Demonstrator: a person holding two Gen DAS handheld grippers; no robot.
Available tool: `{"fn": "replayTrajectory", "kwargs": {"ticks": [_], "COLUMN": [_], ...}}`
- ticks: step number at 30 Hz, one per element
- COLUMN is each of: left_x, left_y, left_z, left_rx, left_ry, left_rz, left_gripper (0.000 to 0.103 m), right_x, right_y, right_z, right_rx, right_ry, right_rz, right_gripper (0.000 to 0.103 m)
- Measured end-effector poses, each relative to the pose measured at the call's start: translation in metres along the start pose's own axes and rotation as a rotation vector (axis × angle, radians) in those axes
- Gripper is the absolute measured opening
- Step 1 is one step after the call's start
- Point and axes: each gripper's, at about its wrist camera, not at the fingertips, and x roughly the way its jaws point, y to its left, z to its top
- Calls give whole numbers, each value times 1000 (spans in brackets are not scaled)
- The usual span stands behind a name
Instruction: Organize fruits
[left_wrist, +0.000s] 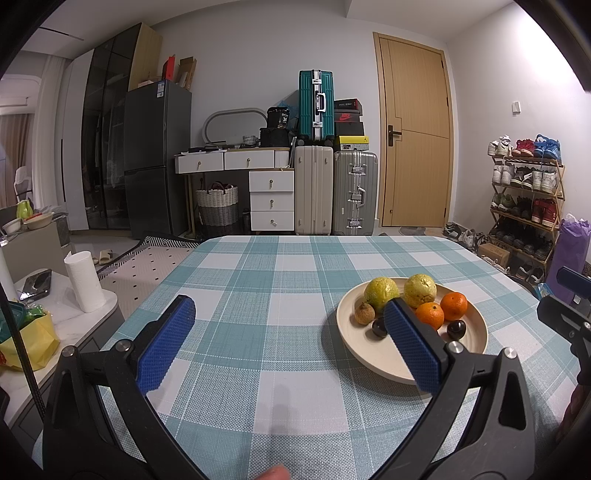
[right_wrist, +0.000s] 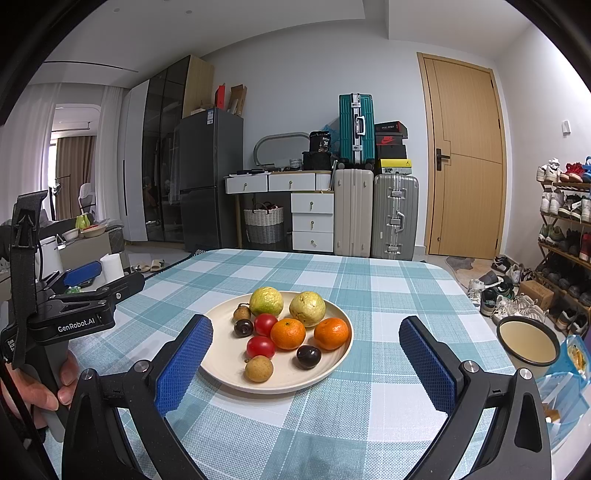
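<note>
Both claws, left (left_wrist: 290, 341) and right (right_wrist: 306, 360), gape wide and empty above the table's (right_wrist: 369, 417) near edge, flanking the fruit plate (right_wrist: 221, 354).

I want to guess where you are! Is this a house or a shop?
Most likely a home: a fridge, stacked suitcases and a full shoe rack surround a checked table holding a plate of fruit.
</note>
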Motion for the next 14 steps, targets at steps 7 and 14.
{"fn": "replayTrajectory", "kwargs": {"ticks": [7,14], "left_x": [1,0], "left_y": [0,0], "left_z": [0,0], "left_rx": [0,-2], "left_ry": [1,1], "left_rz": [0,4], "left_gripper": [102,102], "right_x": [0,0], "right_y": [0,0], "right_z": [0,0], "right_rx": [-1,0], "right_ry": [0,0], "right_rz": [0,0], "right_gripper": [103,103]}}
